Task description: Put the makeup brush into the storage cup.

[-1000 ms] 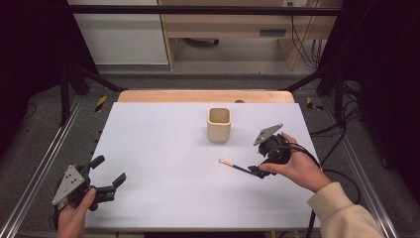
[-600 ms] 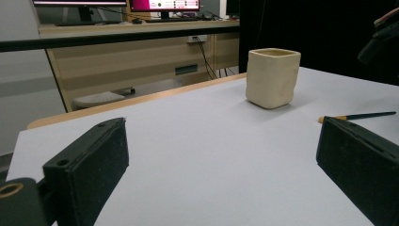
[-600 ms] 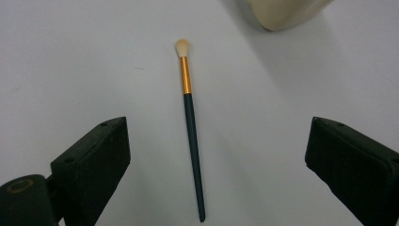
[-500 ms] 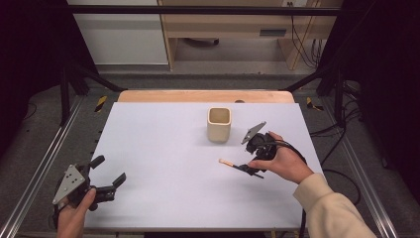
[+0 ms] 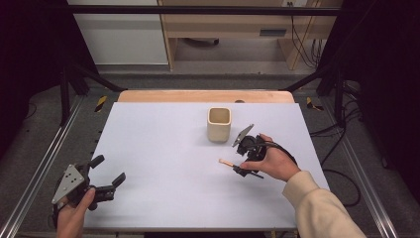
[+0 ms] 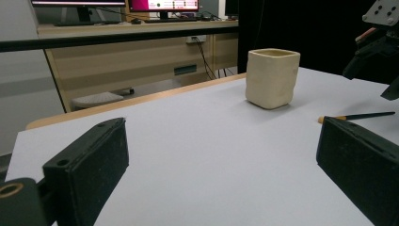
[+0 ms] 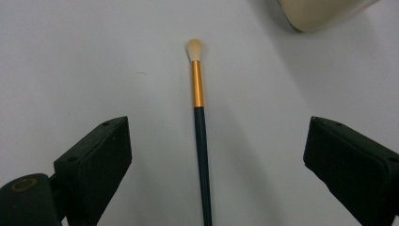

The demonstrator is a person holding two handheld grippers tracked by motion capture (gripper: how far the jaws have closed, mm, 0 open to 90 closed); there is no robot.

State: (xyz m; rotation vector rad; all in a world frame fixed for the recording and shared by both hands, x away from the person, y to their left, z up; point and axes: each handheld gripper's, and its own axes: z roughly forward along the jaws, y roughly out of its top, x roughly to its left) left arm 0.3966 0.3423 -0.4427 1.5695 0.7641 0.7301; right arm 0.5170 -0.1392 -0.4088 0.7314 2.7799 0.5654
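Item: paintbrush, flat on the white tabletop, just beside the cream cup. Right gripper: jaws wide apart, straddling the handle, nothing held. Left gripper: open, idle, well apart. Step: approach for pickup. Next: lower, close squarely on the thin handle.

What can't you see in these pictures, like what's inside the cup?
- Cup: its bottom inside is hidden by its own walls in the high view and the left gripper view.
- Paintbrush: its handle end is cut off by the bottom edge in the right gripper view, and the right gripper covers it in the high view.
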